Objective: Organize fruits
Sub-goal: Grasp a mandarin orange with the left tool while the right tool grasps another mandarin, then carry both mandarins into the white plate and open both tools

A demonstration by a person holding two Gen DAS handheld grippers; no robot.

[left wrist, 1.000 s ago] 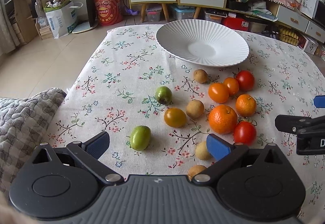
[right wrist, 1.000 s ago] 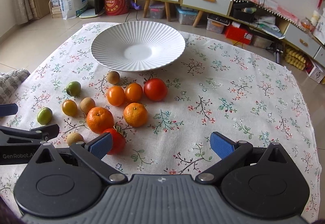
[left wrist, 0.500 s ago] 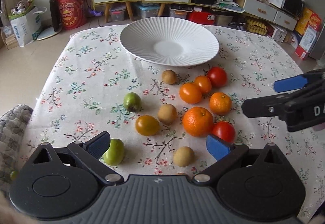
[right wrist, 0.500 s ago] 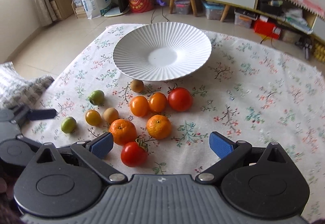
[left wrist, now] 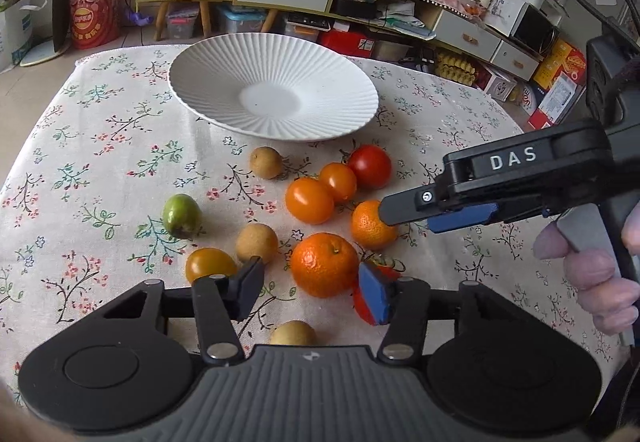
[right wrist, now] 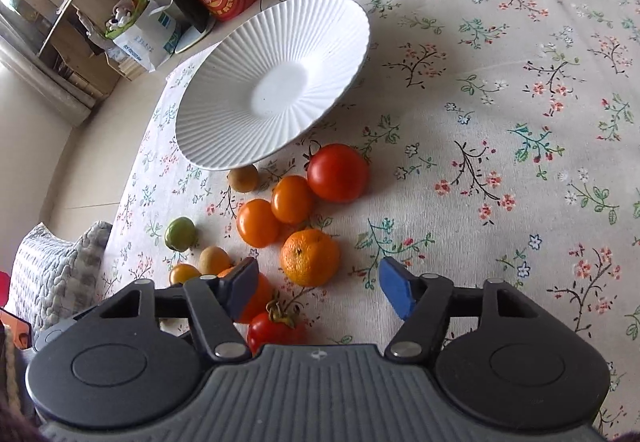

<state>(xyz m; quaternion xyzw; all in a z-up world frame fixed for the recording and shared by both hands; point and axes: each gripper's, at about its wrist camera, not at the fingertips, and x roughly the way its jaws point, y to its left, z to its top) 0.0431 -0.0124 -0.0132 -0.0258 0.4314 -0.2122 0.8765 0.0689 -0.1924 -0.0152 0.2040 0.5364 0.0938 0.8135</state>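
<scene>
A table [left wrist: 100, 129] covered in a flowered cloth carries a white ribbed plate [left wrist: 273, 102] with nothing on it. All the fruit lies on the cloth on the near side of the plate. Closest to the plate's rim are a small brown fruit [left wrist: 266, 162] and a red tomato [left wrist: 369, 166]. Just nearer than these sit two orange tomatoes [left wrist: 309, 199], touching each other. A green fruit [left wrist: 181, 215] lies apart to the left of them.

The left gripper [left wrist: 312, 292] is spread wide and holds nothing. Between its fingers sits the large mandarin [left wrist: 324, 264], with a second red tomato [left wrist: 366, 302] partly hidden behind the right finger's blue pad. A yellow tomato [left wrist: 210, 264] and another brown fruit [left wrist: 256, 243] lie beside the left finger.

The right gripper [right wrist: 318, 288] is also spread wide and empty. It hangs just short of the small mandarin [right wrist: 310, 257], which lies between the plate and the fingers' blue tips.
</scene>
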